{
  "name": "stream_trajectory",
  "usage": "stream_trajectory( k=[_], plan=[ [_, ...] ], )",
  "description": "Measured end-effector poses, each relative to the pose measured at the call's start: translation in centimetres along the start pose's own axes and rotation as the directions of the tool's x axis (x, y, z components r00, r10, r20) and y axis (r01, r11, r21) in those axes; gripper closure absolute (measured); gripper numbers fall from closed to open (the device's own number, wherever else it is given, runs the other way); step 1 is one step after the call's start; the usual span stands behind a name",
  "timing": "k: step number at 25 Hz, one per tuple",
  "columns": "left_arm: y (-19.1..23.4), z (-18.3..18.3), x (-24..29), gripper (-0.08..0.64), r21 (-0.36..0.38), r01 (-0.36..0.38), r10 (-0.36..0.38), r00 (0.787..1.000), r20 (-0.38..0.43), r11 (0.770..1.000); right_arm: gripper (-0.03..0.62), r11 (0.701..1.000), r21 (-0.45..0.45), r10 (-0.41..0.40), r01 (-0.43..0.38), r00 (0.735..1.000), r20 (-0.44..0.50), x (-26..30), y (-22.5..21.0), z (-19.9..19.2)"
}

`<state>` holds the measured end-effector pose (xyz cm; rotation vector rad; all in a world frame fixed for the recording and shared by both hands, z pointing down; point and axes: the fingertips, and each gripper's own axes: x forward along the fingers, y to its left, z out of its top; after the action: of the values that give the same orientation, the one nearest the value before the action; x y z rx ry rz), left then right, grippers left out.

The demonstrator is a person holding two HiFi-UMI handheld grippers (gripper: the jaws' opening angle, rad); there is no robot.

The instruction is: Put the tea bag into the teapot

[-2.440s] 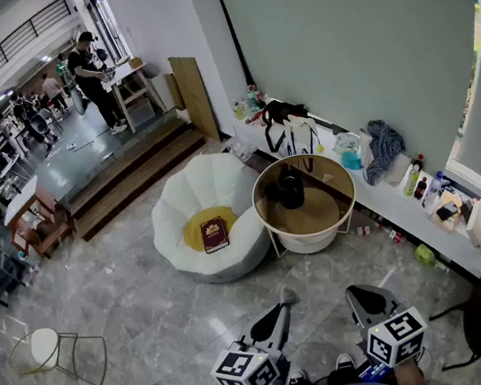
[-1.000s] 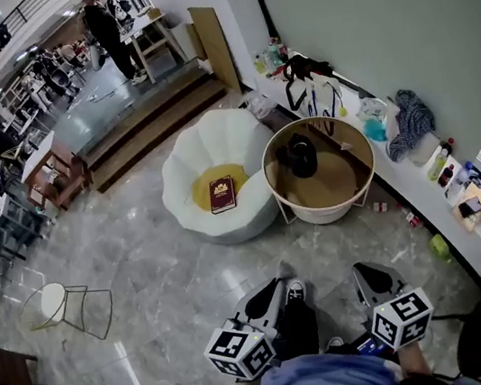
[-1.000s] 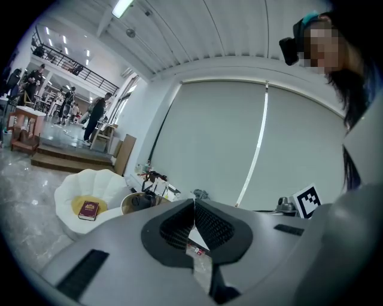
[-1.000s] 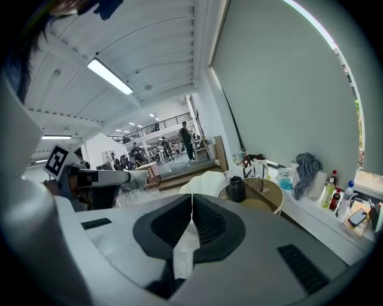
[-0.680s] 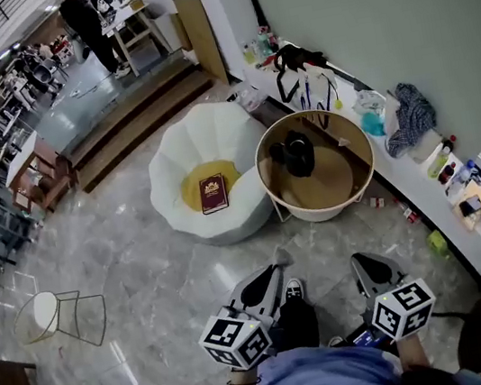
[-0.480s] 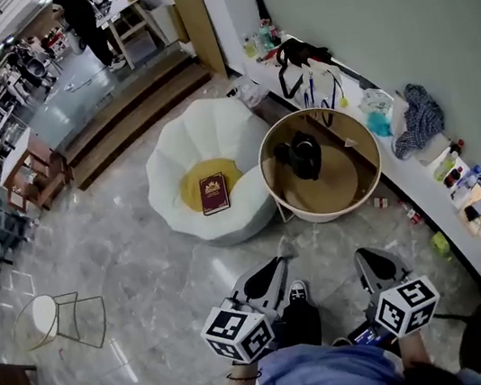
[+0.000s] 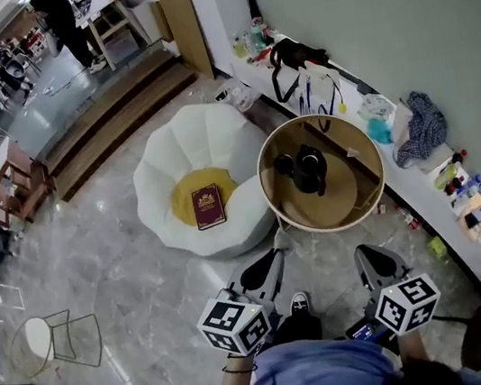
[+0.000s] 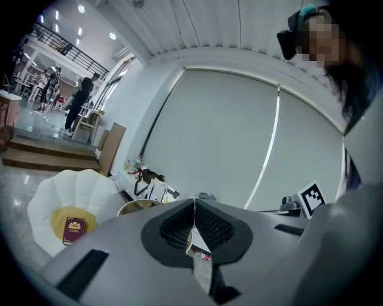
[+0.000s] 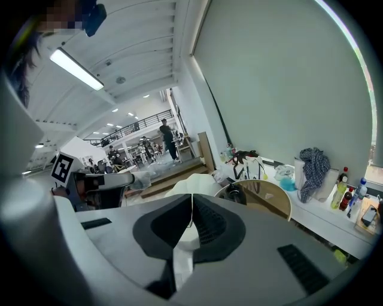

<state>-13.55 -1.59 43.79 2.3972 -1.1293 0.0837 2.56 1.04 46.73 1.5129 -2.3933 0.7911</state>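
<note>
Change since earlier: round table (image 7: 335, 204) has slid from the upper middle of the head view down to mid-frame, and its near rim now lies just above the left gripper (image 7: 277, 244); both grippers sit where they sat, low in the frame.
Meaning for the task: this reads as the walk-up nearly finished, with the person about to stand at the table; no handling has begun.
Left gripper: jaws pressed together in its own view, nothing between the pads; it is held at lower centre, angled up toward the table's near left edge.
Right gripper: right gripper (image 7: 366, 257) has its jaws closed too and carries nothing; it sits at lower right, below the table's right half.
Teapot: dark teapot (image 7: 311, 169) stands on the table top, a little left of its centre, up-frame of both grippers and well apart from them.
Tea bag: a small pale scrap (image 7: 350, 153) lies on the table right of the teapot, near the far right rim; it may be the tea bag, but it is too small to tell.
Relation to grippers: that scrap is almost straight up-frame from the right gripper, with the table's near half between them.
Next move, as a judgement: the right gripper must open before reaching in over the near rim.
</note>
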Motion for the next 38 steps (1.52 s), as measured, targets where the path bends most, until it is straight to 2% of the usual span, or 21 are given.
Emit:
stream_trajectory(
  k=[5, 14, 23, 31, 38],
  plan=[
    [2.2, 1.3, 1.3, 0.543, 0.005, 0.039, -0.039, 0.999, -0.003, 0.999, 0.572, 0.999, -0.025, -0.035, 0.035, 0.999, 0.002, 2.6, 0.5, 1.0],
    [4.5, 1.4, 2.4, 0.543, -0.034, 0.065, -0.066, 0.998, -0.019, 0.997, 0.572, 0.994, -0.029, -0.103, 0.103, 0.995, 0.001, 3.8, -0.3, 2.1],
    [5.0, 2.2, 5.1, 0.543, -0.043, 0.085, -0.086, 0.996, -0.020, 0.995, 0.572, 0.993, -0.045, -0.111, 0.111, 0.994, -0.005, 5.1, -1.6, 3.3],
    [6.1, 2.5, 9.3, 0.543, -0.050, 0.056, -0.059, 0.997, -0.057, 0.997, 0.572, 0.996, -0.025, -0.086, 0.085, 0.996, -0.015, 8.4, -5.4, 5.1],
    [6.8, 3.0, 16.3, 0.543, -0.041, 0.019, -0.023, 0.993, -0.119, 0.999, 0.572, 0.998, -0.038, -0.041, 0.040, 0.998, -0.047, 12.7, -11.4, 8.5]
  ],
)
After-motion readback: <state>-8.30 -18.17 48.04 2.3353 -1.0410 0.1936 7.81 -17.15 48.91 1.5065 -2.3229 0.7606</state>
